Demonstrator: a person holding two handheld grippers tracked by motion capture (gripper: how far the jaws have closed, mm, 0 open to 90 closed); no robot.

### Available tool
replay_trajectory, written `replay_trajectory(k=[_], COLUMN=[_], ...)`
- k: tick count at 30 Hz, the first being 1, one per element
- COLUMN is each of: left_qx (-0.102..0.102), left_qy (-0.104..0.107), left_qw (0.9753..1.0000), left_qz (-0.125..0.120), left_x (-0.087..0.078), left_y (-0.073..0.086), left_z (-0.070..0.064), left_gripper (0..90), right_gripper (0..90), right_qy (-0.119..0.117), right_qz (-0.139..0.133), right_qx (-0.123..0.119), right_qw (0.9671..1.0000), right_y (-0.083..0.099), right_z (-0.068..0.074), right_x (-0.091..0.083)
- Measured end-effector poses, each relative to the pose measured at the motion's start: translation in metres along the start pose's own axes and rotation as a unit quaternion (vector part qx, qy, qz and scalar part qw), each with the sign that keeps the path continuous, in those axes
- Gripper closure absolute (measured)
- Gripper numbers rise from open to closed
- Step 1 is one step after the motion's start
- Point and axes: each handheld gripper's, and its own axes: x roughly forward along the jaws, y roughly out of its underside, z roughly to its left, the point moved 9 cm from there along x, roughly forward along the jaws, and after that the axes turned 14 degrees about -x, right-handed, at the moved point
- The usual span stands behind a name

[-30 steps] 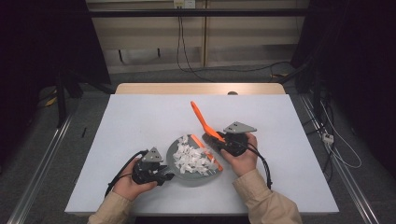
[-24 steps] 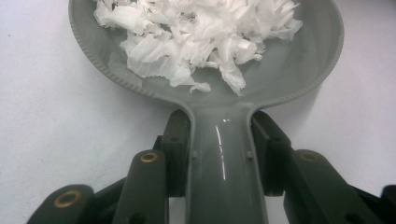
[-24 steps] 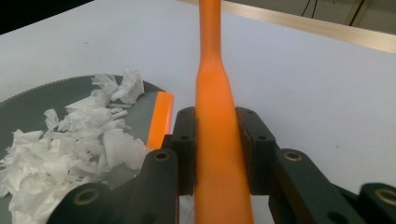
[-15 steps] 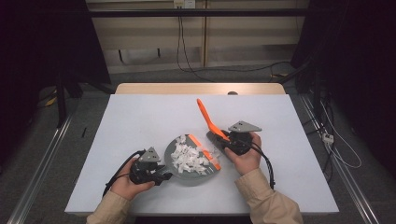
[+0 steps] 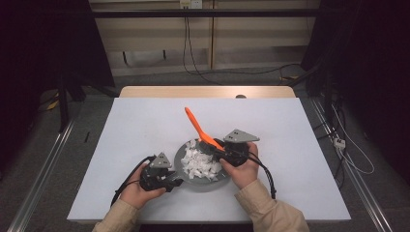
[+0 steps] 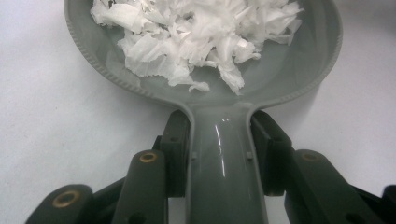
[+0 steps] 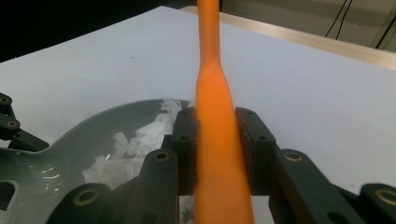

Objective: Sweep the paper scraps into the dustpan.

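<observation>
The pan (image 5: 186,169) is steadied at its handle, clamped between the closed jaws of the left gripper (image 5: 170,181), probably so it cannot slide. One orange spatula (image 5: 200,129), clamped by the right gripper (image 5: 221,152), is angled toward 11 o'clock over one paper heap (image 5: 200,162).

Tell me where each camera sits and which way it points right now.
High view: above the person's side, looking forward and down on the table; both hands and forearms show.
Left gripper view: rides the left gripper, looking along its jaws clamped on the grey pan.
Right gripper view: rides the right gripper, jaws clamped on the orange spatula.
All share the pan's paper scraps.
</observation>
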Motion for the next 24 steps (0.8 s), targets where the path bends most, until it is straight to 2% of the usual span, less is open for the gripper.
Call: replay_trajectory(k=[2, 3, 5, 9, 10, 13, 17, 18, 20, 21, 22, 24], left_qx=[-0.002, 0.001, 0.000, 0.002, -0.001, -0.004, -0.005, -0.002, -0.003, -0.003, -0.004, -0.002], left_qy=[-0.001, -0.010, -0.001, -0.011, -0.001, 0.002, -0.003, -0.011, -0.005, -0.015, -0.003, -0.006], left_qw=[1.0000, 0.9999, 0.9999, 0.9998, 0.9999, 0.9997, 0.9998, 0.9998, 0.9998, 0.9997, 0.9998, 0.9998], left_qz=[-0.004, -0.005, -0.011, -0.016, -0.017, -0.023, -0.021, -0.018, -0.019, -0.018, -0.019, -0.017], left_x=[0.001, 0.001, 0.002, 0.001, 0.000, -0.005, -0.008, -0.009, -0.010, -0.012, -0.013, -0.016], left_y=[0.000, 0.000, -0.001, -0.001, -0.002, -0.003, -0.001, 0.000, 0.001, 0.001, 0.002, 0.003], left_z=[0.000, 0.000, -0.001, 0.002, 0.001, 0.003, 0.008, 0.010, 0.010, 0.011, 0.010, 0.012], left_gripper=[62.6, 62.7, 62.8, 63.0, 63.0, 63.0, 63.0, 63.0, 63.0, 63.0, 63.0, 63.0], right_gripper=[71.7, 71.7, 71.7, 71.7, 71.7, 71.7, 71.7, 71.7, 71.7, 71.7, 71.7, 71.7], right_qy=[-0.008, -0.011, -0.013, -0.012, -0.008, 0.000, 0.016, 0.017, 0.022, 0.023, 0.026, 0.031], right_qz=[-0.008, -0.013, -0.019, -0.031, -0.033, -0.037, -0.040, -0.040, -0.037, -0.034, -0.028, -0.023], right_qx=[0.007, 0.012, 0.011, 0.015, 0.016, 0.023, 0.036, 0.039, 0.042, 0.041, 0.041, 0.044], right_qw=[0.9999, 0.9998, 0.9997, 0.9993, 0.9993, 0.9990, 0.9985, 0.9983, 0.9982, 0.9983, 0.9984, 0.9983], right_y=[-0.004, -0.006, -0.009, -0.014, -0.015, -0.015, -0.011, -0.010, -0.008, -0.006, -0.003, 0.002], right_z=[0.002, 0.002, 0.002, -0.002, -0.005, -0.014, -0.027, -0.030, -0.033, -0.035, -0.036, -0.039], right_x=[-0.001, -0.002, -0.004, -0.009, -0.010, -0.014, -0.017, -0.017, -0.016, -0.015, -0.014, -0.011])
